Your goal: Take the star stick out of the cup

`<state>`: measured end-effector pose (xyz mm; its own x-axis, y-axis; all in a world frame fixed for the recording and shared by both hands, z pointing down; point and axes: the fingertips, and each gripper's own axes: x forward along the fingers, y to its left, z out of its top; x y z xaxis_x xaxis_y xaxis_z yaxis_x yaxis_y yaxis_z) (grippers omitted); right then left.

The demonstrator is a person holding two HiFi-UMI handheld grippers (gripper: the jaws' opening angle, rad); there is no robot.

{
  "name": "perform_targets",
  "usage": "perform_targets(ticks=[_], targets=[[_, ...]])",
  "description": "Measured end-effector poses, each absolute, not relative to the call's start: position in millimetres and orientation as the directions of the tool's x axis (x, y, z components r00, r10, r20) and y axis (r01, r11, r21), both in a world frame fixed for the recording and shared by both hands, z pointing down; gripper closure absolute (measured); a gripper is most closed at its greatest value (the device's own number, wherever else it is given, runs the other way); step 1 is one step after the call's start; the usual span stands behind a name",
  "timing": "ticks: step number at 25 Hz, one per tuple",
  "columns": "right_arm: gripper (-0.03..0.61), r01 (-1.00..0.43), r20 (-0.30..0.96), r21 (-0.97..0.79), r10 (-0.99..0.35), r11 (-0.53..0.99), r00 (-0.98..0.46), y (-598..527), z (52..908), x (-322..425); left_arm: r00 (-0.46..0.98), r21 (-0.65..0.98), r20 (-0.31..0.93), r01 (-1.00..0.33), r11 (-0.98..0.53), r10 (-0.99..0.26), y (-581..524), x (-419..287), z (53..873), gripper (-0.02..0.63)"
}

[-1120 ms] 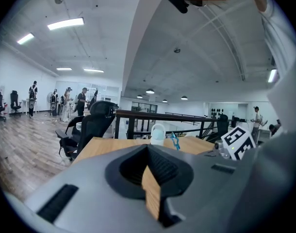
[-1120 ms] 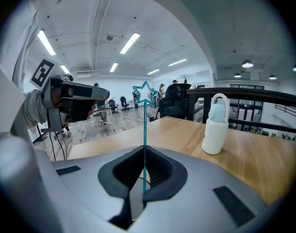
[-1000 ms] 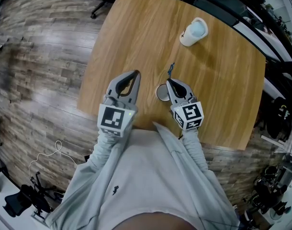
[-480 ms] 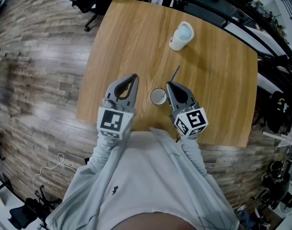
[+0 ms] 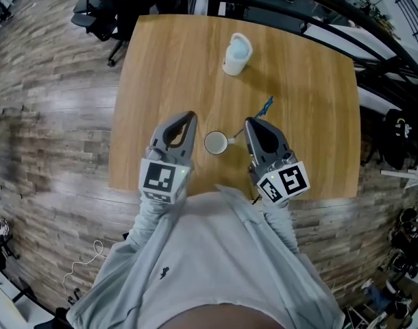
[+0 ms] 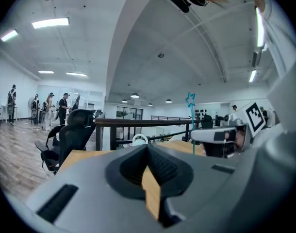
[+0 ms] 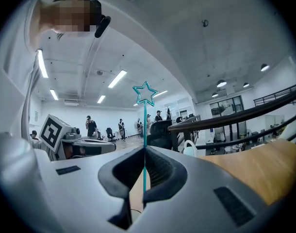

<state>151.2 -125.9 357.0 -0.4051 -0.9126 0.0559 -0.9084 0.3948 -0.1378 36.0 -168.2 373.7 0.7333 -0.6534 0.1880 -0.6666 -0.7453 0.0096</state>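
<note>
Step in hand: the lift-out looks done. The star stick [image 7: 144, 125] is in the right gripper's hold and, in the head view, no part of it shows inside the cup [image 5: 207, 143].
Right gripper [image 7: 144, 149]: clenched on the stick's thin shaft, with the star end standing straight up past the tips. A short length of shaft runs down between the jaws.
Left gripper [image 6: 148, 145]: jaws pressed together with nothing between them. It hovers over the table [image 5: 168, 67] at 9 o'clock of the cup and plays no part in the hold.
Star stick, head view: it juts from the right gripper [image 5: 251, 122] toward 1 o'clock, with the blue star [image 5: 265, 107] at its far end.
Cup: it stands upright between the two grippers, at 9 o'clock of the right one and apart from both. Its mouth looks empty.
White mug [image 5: 237, 52]: at 12 o'clock, well apart, near the table's far edge.
Next move: my judgement is to carry the stick clear and lay it on bare tabletop. That calls for a steady pinch, since the shaft is thin and could swivel, and for a path away from the cup's rim.
</note>
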Motion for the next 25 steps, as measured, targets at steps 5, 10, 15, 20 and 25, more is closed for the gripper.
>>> perform_targets(ticks=[5,10,15,20,25], targets=[[0.560,-0.934,0.036,-0.111,-0.938,0.339,-0.345,-110.3,345.9,171.6,0.759,0.008,0.187,-0.636,-0.772,-0.624,-163.5,47.9,371.6,0.594],[0.559,-0.960,0.041,-0.085,-0.961,0.269,-0.273,-100.5,347.2,189.4,0.779,0.009,0.184,-0.612,-0.791,-0.600,-160.2,54.3,370.2,0.594],[0.560,-0.974,0.052,-0.044,-0.974,0.220,-0.222,-89.5,348.9,197.9,0.791,0.009,0.179,-0.597,-0.803,-0.586,-155.9,57.3,369.4,0.594],[0.560,-0.983,0.065,0.018,-0.981,0.183,-0.182,-80.4,347.8,196.0,0.800,0.010,0.177,-0.584,-0.812,-0.573,-152.8,55.9,369.5,0.594],[0.560,-0.989,0.072,0.055,-0.989,0.136,-0.132,-74.5,350.7,200.4,0.802,0.017,0.176,-0.582,-0.813,-0.570,-148.6,55.0,372.2,0.594]])
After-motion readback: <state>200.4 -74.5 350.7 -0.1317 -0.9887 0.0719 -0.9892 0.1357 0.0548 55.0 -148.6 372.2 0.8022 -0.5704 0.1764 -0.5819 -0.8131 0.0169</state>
